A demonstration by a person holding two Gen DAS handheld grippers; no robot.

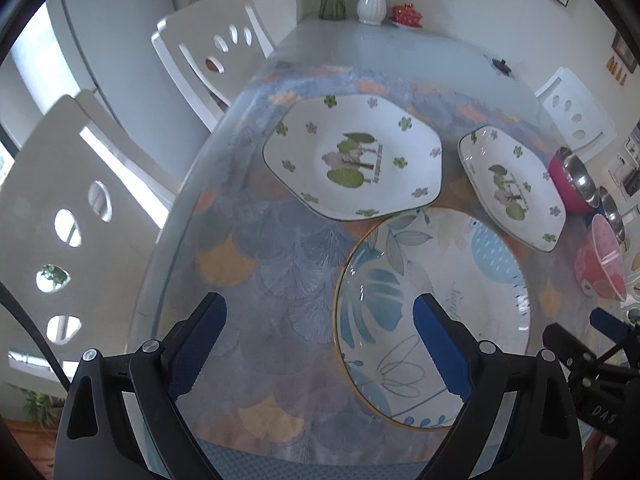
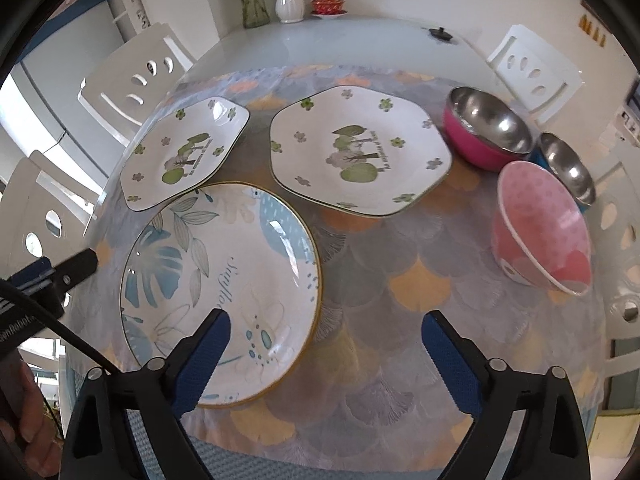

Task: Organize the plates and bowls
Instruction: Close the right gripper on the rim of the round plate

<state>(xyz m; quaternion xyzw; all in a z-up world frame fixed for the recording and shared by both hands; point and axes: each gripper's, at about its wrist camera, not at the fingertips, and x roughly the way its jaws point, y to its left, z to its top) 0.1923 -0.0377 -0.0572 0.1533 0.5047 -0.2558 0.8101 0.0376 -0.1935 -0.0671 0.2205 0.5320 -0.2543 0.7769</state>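
Observation:
A round blue-leaf plate [image 1: 432,312] [image 2: 220,288] lies near the table's front edge. Two white hexagonal plates with green trees lie behind it: one at the left [image 1: 352,160] [image 2: 184,152], one at the right [image 1: 516,188] [image 2: 360,148]. At the right stand a pink steel bowl [image 2: 486,132] [image 1: 570,178], a blue steel bowl [image 2: 568,168] and a tilted pink patterned bowl [image 2: 540,224] [image 1: 600,260]. My left gripper [image 1: 320,316] is open and empty above the table, left of the round plate. My right gripper [image 2: 326,334] is open and empty just right of that plate.
A floral cloth under glass covers the table [image 2: 400,288]. White chairs [image 1: 208,52] [image 2: 532,72] stand on both sides. A white vase [image 2: 289,0], a glass vase, a red lidded cup [image 2: 329,4] and a small black lid [image 2: 440,34] sit at the far end.

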